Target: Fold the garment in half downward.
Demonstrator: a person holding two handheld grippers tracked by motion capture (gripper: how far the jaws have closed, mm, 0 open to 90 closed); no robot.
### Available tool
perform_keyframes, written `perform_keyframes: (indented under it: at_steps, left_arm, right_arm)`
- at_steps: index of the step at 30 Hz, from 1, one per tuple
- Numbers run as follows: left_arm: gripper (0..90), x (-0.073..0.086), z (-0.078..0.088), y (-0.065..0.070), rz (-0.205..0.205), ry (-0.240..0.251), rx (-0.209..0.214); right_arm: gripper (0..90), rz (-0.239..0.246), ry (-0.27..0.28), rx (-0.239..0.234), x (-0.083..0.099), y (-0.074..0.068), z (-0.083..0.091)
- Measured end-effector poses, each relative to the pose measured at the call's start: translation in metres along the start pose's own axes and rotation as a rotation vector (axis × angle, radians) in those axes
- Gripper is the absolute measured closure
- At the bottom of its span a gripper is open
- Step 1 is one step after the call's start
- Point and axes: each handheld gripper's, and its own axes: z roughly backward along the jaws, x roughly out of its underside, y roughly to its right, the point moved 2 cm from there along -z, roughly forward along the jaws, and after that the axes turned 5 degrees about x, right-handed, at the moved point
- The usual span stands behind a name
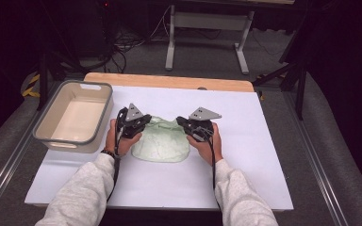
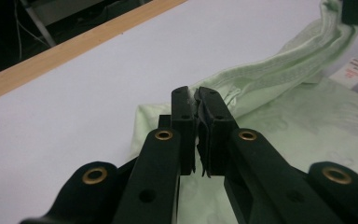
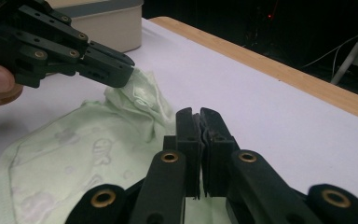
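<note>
A pale green garment (image 1: pixel 161 140) lies rumpled near the middle of the white-covered desk (image 1: pixel 245 155), with a person's two forearms reaching in from the near edge. The left gripper (image 1: pixel 143 121) and the right gripper (image 1: pixel 181 121) meet the cloth at its far edge, one at each side, so that the hem hangs between them. In the left gripper view, the fingers (image 2: pixel 182 122) stand together, clamped on a thick ribbed band of the garment (image 2: pixel 279 74); this band runs away taut toward the other gripper at the upper right. In the right gripper view, the fingers (image 3: pixel 188 140) are likewise pressed together on a fold of the same cloth (image 3: pixel 74 149), with the left gripper (image 3: pixel 123 74) pinching a raised corner farther off. Two pinches on one edge, held apart, probably serve to stretch that edge straight, which is what spreading or folding the piece calls for. The rest of the fabric rests on the desk and carries a faint printed pattern and a small white label (image 2: pixel 354 72). A beige tub with a grey rim (image 1: pixel 56 136) stands at the left of the desk, well apart from the garment, likely the place from which or to which laundry goes.
</note>
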Motion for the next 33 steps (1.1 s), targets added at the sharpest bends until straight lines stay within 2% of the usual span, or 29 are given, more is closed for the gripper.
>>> perform_keyframes:
  at_steps: [3,6,10,15,20,23,27,31,33]
  left_arm:
    - [86.0,0.008,0.004,0.007,0.003,-0.004,0.018]
    - [86.3,0.013,0.008,0.013,-0.017,-0.009,0.027]
    - [86.2,0.019,0.014,0.019,-0.053,-0.019,0.044]
    - [86.3,0.027,0.022,0.026,-0.080,-0.029,0.057]
    - [86.2,0.035,0.029,0.032,-0.117,-0.056,0.065]
    - [86.1,0.040,0.031,0.036,-0.144,-0.081,0.071]
    - [85.5,0.047,0.036,0.043,-0.194,-0.108,0.075]
    - [86.4,0.055,0.041,0.047,-0.205,-0.133,0.104]
    - [86.5,0.057,0.042,0.048,-0.206,-0.136,0.110]
  right_arm:
    - [87.8,0.010,0.004,-0.020,0.004,-0.008,0.005]
    - [87.8,0.036,-0.007,-0.043,0.008,-0.017,0.010]
    - [87.8,0.045,-0.017,-0.068,0.015,-0.024,0.016]
    - [87.8,0.055,-0.040,-0.097,0.025,-0.029,0.022]
    - [87.8,0.048,-0.039,-0.126,0.034,-0.033,0.032]
    - [87.8,0.082,-0.051,-0.136,0.039,-0.039,0.033]
    - [87.7,0.100,-0.075,-0.139,0.045,-0.043,0.034]
    - [87.5,0.092,-0.086,-0.152,0.049,-0.042,0.038]
    - [87.2,0.104,-0.100,-0.159,0.052,-0.044,0.039]
